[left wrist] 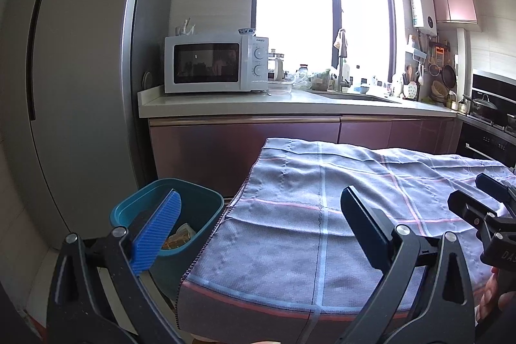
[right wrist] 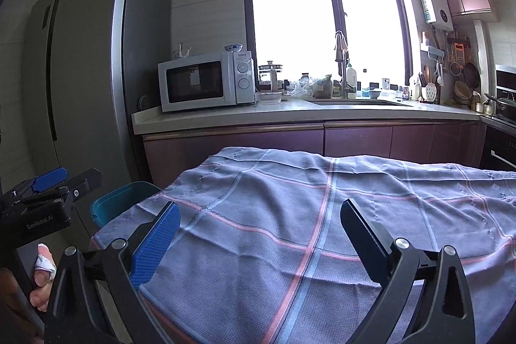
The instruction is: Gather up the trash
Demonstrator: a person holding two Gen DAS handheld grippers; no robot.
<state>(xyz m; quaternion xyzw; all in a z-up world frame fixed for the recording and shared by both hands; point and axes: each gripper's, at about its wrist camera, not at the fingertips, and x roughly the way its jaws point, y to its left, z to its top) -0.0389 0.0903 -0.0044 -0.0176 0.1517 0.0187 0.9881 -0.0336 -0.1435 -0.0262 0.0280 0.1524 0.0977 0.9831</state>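
A teal bin point(left wrist: 193, 202) stands on the floor at the table's left edge, with some crumpled trash point(left wrist: 180, 237) inside. It also shows in the right wrist view point(right wrist: 119, 202), partly hidden by the cloth. My left gripper point(left wrist: 261, 208) is open and empty, its left finger over the bin and its right finger over the cloth. My right gripper point(right wrist: 259, 215) is open and empty above the cloth-covered table point(right wrist: 322, 215). The right gripper shows at the right edge of the left wrist view point(left wrist: 483, 202), and the left gripper at the left of the right wrist view point(right wrist: 58, 186).
A grey-blue checked cloth point(left wrist: 322, 215) covers the table. A tall grey fridge point(left wrist: 64, 86) stands at the left. A counter point(left wrist: 258, 102) behind holds a white microwave point(left wrist: 213, 66), a sink and kitchen clutter. A stove with a pot point(left wrist: 483, 108) is at the far right.
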